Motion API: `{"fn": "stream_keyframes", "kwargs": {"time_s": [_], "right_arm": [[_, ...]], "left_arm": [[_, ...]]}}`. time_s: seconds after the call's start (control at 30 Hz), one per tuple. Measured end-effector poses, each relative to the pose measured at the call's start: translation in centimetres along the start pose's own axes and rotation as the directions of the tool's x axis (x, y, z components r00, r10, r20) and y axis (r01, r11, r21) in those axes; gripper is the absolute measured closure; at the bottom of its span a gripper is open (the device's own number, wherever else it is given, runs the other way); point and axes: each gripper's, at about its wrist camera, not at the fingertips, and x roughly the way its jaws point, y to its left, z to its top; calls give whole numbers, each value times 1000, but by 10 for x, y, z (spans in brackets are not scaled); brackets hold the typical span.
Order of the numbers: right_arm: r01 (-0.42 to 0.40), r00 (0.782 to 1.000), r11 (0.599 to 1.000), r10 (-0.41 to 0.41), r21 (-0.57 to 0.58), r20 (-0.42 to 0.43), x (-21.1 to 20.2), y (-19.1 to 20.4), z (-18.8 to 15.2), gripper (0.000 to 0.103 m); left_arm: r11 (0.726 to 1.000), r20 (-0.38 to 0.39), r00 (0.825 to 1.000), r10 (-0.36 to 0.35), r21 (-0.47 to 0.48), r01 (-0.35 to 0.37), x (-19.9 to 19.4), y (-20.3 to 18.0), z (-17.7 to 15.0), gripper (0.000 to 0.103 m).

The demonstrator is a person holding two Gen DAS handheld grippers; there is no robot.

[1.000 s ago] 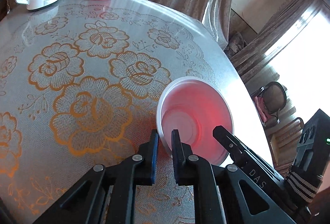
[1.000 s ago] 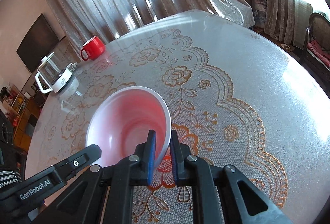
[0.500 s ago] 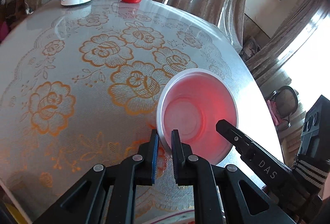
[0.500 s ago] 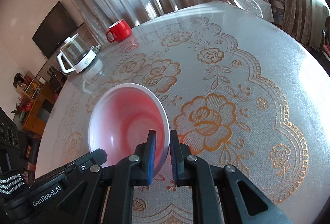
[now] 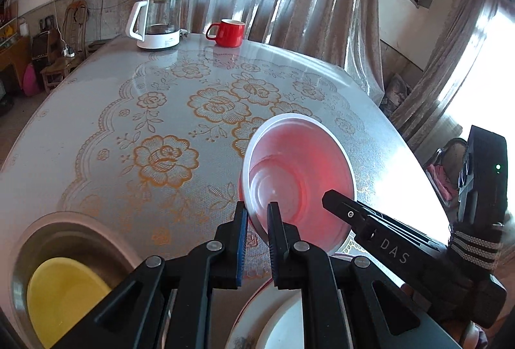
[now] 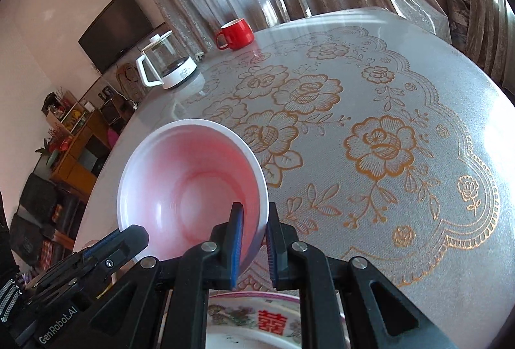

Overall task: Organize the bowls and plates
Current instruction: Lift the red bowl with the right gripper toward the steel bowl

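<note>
L gripper (image 5: 257,220) & R gripper (image 6: 254,226) both pinching bowl (image 5: 299,175) rim. Keep level, lower onto plate (image 6: 257,316) below bowl, release together.

A clear glass kettle with a white handle and base (image 5: 157,22) is standing at the far edge of the round, flower-patterned surface (image 5: 167,130), a glossy red ceramic mug (image 5: 229,32) sitting just beside it.

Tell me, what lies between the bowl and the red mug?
Nothing: in both wrist views only bare tablecloth stretches from the bowl to the mug.
</note>
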Motion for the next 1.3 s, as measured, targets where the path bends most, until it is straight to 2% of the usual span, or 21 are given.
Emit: {"fn": "stream_keyframes", "kwargs": {"time_s": [0.27, 0.77, 1.3], "right_arm": [[2, 1000, 997, 0, -73, 28, -13, 36, -20, 91], [26, 994, 976, -2, -216, 110, -40, 97, -51, 91], [39, 990, 940, 10, -340, 142, -44, 142, -73, 91]], "left_arm": [[1000, 52, 999, 10, -6, -9, -29, 22, -20, 91], [996, 134, 991, -8, -82, 19, -70, 64, -48, 91], [989, 163, 987, 8, -146, 16, -92, 93, -65, 90]]}}
